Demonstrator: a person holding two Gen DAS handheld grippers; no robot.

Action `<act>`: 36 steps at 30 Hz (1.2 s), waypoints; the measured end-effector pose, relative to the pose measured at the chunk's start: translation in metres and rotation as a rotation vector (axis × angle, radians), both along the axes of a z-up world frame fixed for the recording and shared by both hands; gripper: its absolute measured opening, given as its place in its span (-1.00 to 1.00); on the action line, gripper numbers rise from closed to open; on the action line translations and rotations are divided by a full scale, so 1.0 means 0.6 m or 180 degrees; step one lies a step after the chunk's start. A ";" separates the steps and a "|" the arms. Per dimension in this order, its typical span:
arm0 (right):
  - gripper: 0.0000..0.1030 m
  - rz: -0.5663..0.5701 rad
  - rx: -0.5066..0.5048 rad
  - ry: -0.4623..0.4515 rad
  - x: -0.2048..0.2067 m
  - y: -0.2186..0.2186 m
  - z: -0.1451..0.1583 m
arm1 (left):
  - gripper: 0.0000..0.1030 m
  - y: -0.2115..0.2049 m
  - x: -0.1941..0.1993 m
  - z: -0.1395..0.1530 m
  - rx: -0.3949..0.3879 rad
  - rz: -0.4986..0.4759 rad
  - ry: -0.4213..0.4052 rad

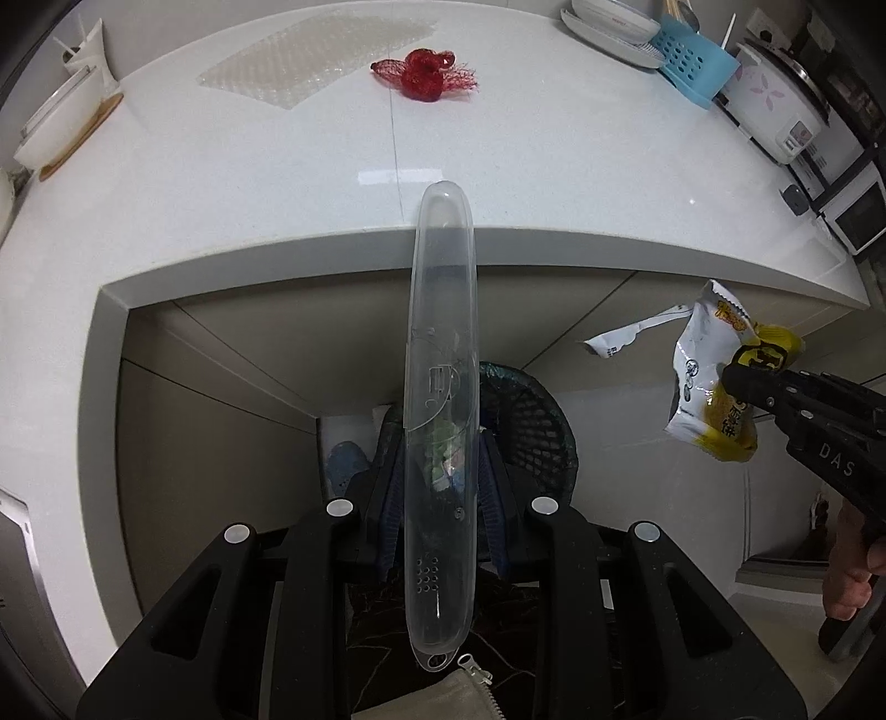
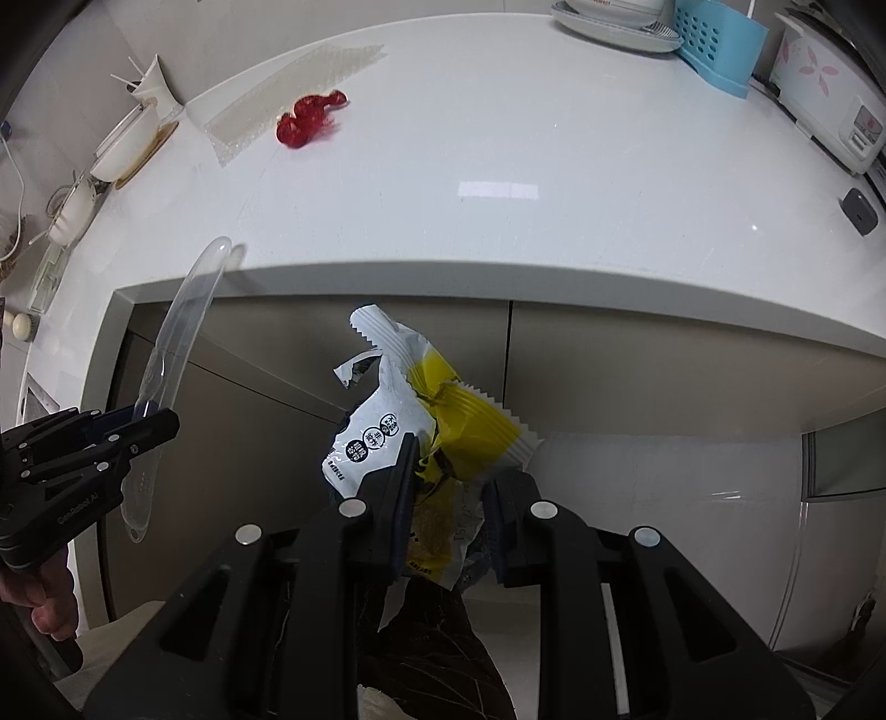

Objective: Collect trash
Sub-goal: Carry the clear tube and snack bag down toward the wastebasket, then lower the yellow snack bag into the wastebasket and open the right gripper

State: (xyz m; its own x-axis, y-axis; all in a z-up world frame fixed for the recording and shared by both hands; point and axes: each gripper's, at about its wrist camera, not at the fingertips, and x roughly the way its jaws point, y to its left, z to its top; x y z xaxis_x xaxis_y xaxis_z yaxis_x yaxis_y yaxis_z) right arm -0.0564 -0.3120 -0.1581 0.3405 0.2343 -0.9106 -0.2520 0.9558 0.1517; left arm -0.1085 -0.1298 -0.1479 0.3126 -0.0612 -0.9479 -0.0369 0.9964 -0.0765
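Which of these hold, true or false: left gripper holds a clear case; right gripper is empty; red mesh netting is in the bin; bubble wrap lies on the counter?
1. The left gripper holds a clear plastic case. True.
2. The right gripper is empty. False: it is shut on a snack wrapper.
3. The red mesh netting is in the bin. False: it lies on the counter.
4. Bubble wrap lies on the counter. True.

A blue rack point(image 1: 695, 58), plates point(image 1: 609, 27) and rice cooker point(image 1: 772, 105) line the countertop point(image 1: 554, 166).
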 end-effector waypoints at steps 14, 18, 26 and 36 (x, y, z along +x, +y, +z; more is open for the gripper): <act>-0.60 0.0121 -0.0036 0.0124 0.000 0.027 -0.072 | -0.53 -0.006 0.006 -0.076 -0.0035 -0.0063 0.0028; -0.60 0.0163 -0.0027 0.0177 0.004 0.032 -0.096 | -0.53 -0.005 0.005 -0.102 -0.0006 -0.0087 0.0047; -0.60 0.0286 -0.0088 0.0302 0.021 0.051 -0.154 | -0.53 -0.002 -0.002 -0.163 0.0001 -0.0068 0.0172; -0.54 0.0390 -0.0157 0.0389 0.040 0.079 -0.196 | -0.53 -0.006 -0.012 -0.200 0.0005 -0.0045 0.0334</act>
State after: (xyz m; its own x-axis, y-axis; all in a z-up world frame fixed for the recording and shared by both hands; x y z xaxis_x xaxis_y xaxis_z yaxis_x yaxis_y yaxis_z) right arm -0.0324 -0.2645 -0.2758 0.1983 0.2213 -0.9548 -0.3497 0.9261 0.1420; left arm -0.1155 -0.1333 -0.2681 0.2106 -0.0635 -0.9755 -0.0306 0.9970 -0.0715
